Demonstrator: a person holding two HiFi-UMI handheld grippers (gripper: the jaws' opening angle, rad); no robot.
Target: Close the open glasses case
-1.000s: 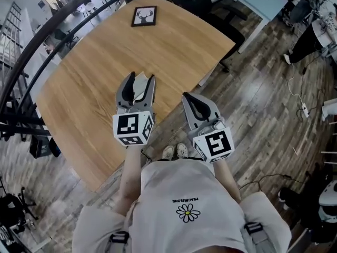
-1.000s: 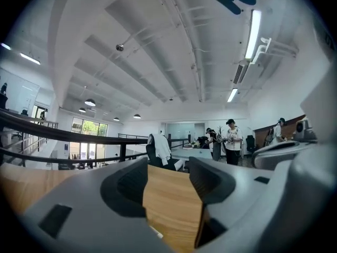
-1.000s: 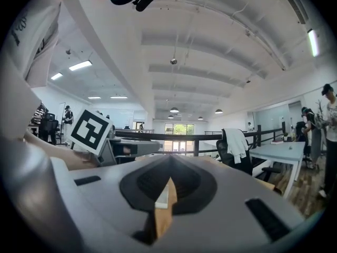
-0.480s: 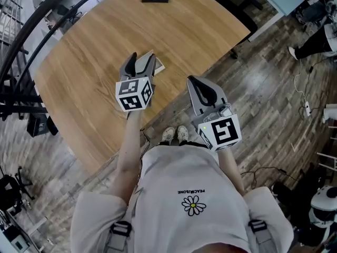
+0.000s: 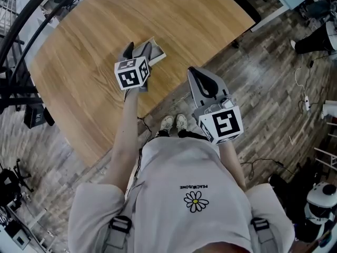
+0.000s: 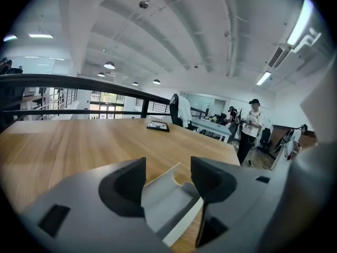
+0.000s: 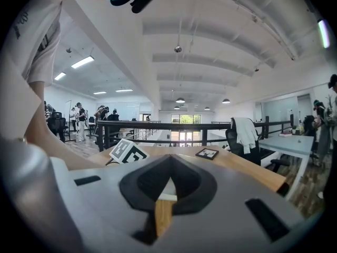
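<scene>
Straddles open glasses case (image 6: 167, 193) with left gripper (image 5: 138, 47), just opened wide (right gripper (image 5: 192, 73) closed, empty); next, press it shut.

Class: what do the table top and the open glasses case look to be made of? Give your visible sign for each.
Table top: wood or wood-look laminate, matte; long pale-brown grain lines.
Glasses case: probably stiff plastic or leatherette, smooth pale grey with a thin white edge; uncertain.
</scene>
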